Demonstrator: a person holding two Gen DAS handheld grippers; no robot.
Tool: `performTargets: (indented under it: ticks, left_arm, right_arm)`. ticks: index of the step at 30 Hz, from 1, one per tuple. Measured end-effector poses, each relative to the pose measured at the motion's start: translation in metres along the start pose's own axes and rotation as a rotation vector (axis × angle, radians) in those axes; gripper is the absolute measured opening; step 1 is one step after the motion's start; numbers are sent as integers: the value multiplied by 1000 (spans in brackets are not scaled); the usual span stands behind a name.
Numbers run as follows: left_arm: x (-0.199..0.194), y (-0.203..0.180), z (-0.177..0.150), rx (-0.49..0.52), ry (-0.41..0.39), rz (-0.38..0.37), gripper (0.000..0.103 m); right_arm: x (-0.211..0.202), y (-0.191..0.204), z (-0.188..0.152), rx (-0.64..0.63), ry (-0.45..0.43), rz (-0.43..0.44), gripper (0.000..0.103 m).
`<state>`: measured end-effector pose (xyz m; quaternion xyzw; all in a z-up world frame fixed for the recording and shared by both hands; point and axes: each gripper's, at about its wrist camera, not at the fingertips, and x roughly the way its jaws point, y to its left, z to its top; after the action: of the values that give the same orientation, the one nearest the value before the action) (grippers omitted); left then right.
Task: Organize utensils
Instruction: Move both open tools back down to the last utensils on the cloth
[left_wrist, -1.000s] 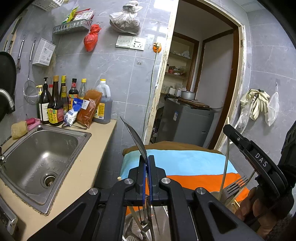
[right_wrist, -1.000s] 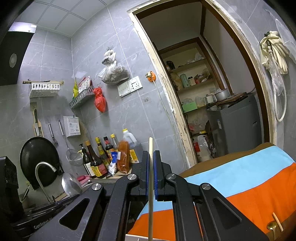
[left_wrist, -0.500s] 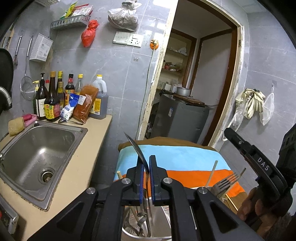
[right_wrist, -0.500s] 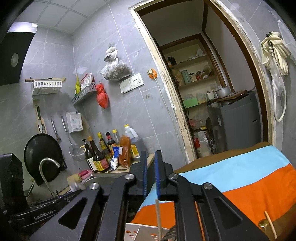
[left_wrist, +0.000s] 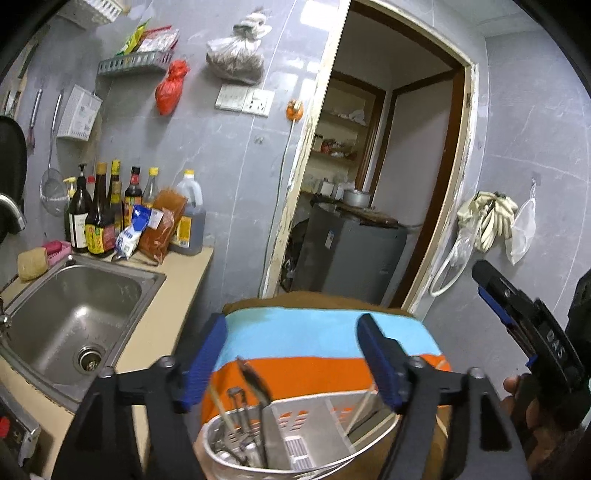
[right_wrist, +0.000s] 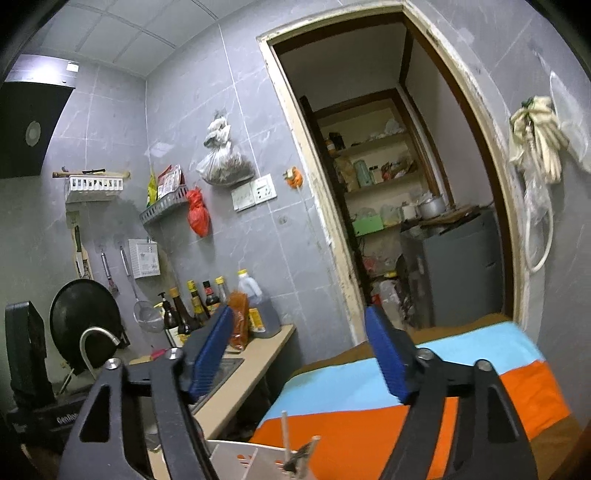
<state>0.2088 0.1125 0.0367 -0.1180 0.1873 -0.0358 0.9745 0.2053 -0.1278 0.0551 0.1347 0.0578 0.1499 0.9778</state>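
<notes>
The sink sits at the left end of the bench; the left gripper is spread wide with nothing in it, above the utensil holder where the knife stands; the right gripper is spread wide too, above a chopstick.

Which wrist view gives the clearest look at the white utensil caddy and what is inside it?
The left wrist view. The utensil caddy sits below the open left gripper, its divider and standing utensils visible. The right wrist view catches only the caddy's top edge and a chopstick tip at the frame bottom.
</notes>
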Motion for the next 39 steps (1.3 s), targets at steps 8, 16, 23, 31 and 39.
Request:
performTargets:
  ticks: [8,16,23,31,39]
  left_arm:
    - [-10,-40,13,29,-92,23,102]
    - [-10,-83,15,74,-139,15,102]
    - [-2,-125,3,134,-129,-11,102]
    - [12,-168,-28,178,-60,-60,102]
    - [29,-198,-75,193,27,-97,102]
  right_arm:
    - [-36,-25,35,-67,-37,-76,102]
    - [-56,-60,57,-112,-20,-146,102]
    - [-72,-108,59,-131,32,-211,102]
    - [-87,-173,31,-108,155,-295,102]
    - [-93,-221,-18,-95,303,-313,102]
